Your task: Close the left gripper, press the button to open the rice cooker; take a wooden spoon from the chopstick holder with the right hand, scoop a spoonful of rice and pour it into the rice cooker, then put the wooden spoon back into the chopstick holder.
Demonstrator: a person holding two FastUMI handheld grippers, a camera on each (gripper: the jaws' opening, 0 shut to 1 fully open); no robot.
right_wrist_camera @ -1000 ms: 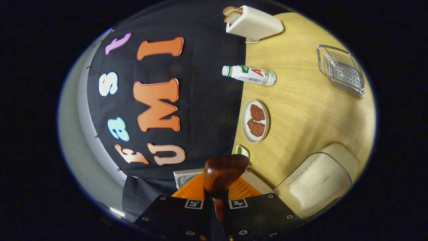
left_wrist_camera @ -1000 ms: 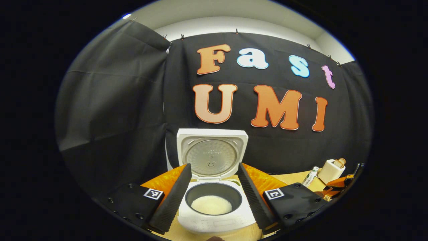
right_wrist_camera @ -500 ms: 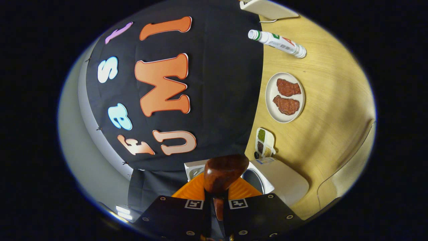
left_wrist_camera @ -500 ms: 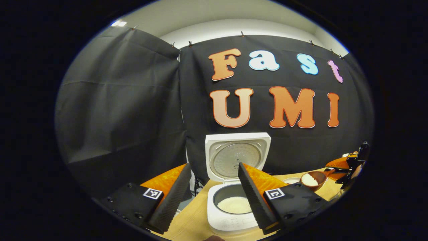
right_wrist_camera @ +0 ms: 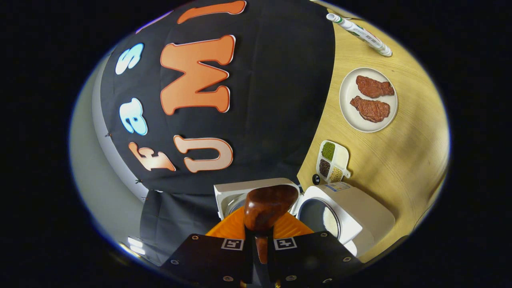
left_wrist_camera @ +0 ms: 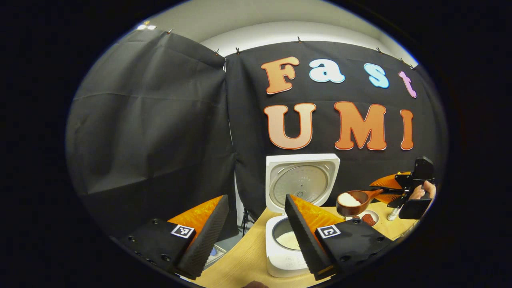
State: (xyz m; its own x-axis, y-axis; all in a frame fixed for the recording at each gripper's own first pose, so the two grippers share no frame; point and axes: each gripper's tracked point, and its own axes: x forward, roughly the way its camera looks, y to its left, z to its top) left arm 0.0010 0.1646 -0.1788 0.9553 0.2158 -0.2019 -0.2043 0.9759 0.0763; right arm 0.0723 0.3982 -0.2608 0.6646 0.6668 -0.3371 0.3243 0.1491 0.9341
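The cooker [left_wrist_camera: 294, 240] sits on the counter [left_wrist_camera: 244, 260] with its lid [left_wrist_camera: 302, 182] up and some rice [left_wrist_camera: 289, 240] in the pot. The left claw [left_wrist_camera: 256, 236] is spread wide, holding nothing, and its right finger [left_wrist_camera: 300, 236] covers part of the pot. To the right, the right claw [left_wrist_camera: 394, 191] pinches a spoon [left_wrist_camera: 354, 200] full of rice, held up in the air near the cooker. In the right gripper view, the right claw [right_wrist_camera: 259, 240] is pressed on the spoon [right_wrist_camera: 267, 206]. Around it are one plate [right_wrist_camera: 348, 96] with two meat pieces [right_wrist_camera: 373, 98], one small tray [right_wrist_camera: 340, 154] with three piles, and one bottle [right_wrist_camera: 358, 30].
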